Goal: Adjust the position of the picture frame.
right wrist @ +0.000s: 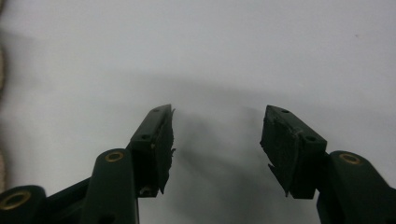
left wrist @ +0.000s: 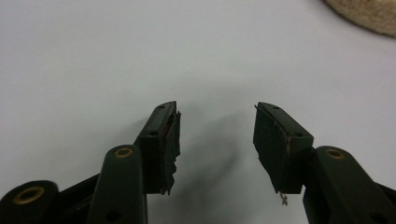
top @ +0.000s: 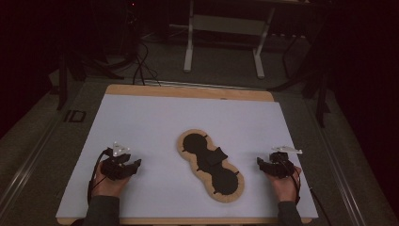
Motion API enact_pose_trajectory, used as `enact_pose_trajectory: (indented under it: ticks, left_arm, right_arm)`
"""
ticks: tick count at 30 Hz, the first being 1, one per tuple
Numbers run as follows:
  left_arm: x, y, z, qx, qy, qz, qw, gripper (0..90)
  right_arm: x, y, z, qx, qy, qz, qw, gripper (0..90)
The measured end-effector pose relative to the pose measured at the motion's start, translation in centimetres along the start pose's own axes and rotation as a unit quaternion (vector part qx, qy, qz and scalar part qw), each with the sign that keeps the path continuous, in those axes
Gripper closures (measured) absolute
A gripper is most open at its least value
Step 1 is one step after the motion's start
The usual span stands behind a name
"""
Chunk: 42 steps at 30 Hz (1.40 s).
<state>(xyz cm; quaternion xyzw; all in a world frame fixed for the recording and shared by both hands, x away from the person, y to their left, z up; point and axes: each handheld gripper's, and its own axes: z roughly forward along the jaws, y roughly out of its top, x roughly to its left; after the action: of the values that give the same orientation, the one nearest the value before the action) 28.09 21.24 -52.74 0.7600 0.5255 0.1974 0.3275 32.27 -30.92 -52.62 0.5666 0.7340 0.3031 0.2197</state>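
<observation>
A peanut-shaped wooden board (top: 210,165) with black recesses lies in the middle of the white mat (top: 155,122). A black piece (top: 212,157) sits tilted at its waist. My left gripper (top: 137,165) rests on the mat to the board's left, held by a hand, jaws open and empty. The left gripper (left wrist: 215,122) has bare mat between its pads, and the board's edge (left wrist: 369,14) lies at the top right. My right gripper (top: 259,163) rests to the board's right, also open. Only mat lies between the jaws of the right gripper (right wrist: 217,126).
The mat covers a wooden tabletop (top: 188,91) whose far edge shows. Beyond it stand a white table frame (top: 225,42) and cables (top: 141,66) on a dark floor. A sliver of the board's rim (right wrist: 2,65) sits at the left edge of the right gripper view.
</observation>
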Motion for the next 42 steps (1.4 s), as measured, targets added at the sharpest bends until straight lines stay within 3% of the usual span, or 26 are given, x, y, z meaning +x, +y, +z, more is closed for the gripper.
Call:
enact_pose_trajectory:
  ticks: [6,11,18,22,30,35,39,42]
  left_arm:
    - [0.4,0.1,-0.5,-0.016,-0.006,-0.011,0.9998,53.0]
    - [0.3,0.3,-1.1,-0.031,0.021,-0.016,0.9992,53.3]
    - [0.6,0.3,-1.4,-0.038,0.011,-0.025,0.9989,61.8]
    - [0.1,0.3,-1.4,-0.038,-0.007,-0.011,0.9992,66.0]
    - [-0.5,0.5,-1.4,-0.044,-0.027,-0.007,0.9987,67.8]
    - [-1.7,0.6,-1.7,-0.065,-0.050,0.000,0.9966,68.8]
    - [-2.3,0.7,-1.9,-0.071,-0.054,0.016,0.9959,71.3]
    - [-2.7,0.8,-1.6,-0.056,-0.058,0.037,0.9961,76.3]
  right_arm:
    - [0.4,0.1,-0.1,-0.007,0.004,-0.009,0.9999,41.8]
    - [0.4,0.1,-0.4,-0.017,0.008,-0.014,0.9997,44.1]
    - [0.8,0.1,-0.3,-0.008,0.037,-0.029,0.9989,52.9]
    - [1.2,0.1,-0.4,-0.005,0.048,-0.040,0.9981,55.2]
    - [1.8,-0.3,-0.6,0.003,0.082,-0.054,0.9951,63.5]
    - [2.1,-0.4,-0.7,0.008,0.094,-0.063,0.9935,70.3]
    - [2.3,-0.5,-0.6,0.014,0.101,-0.069,0.9924,74.5]
    - [2.6,-0.5,-0.6,0.021,0.107,-0.076,0.9912,81.7]
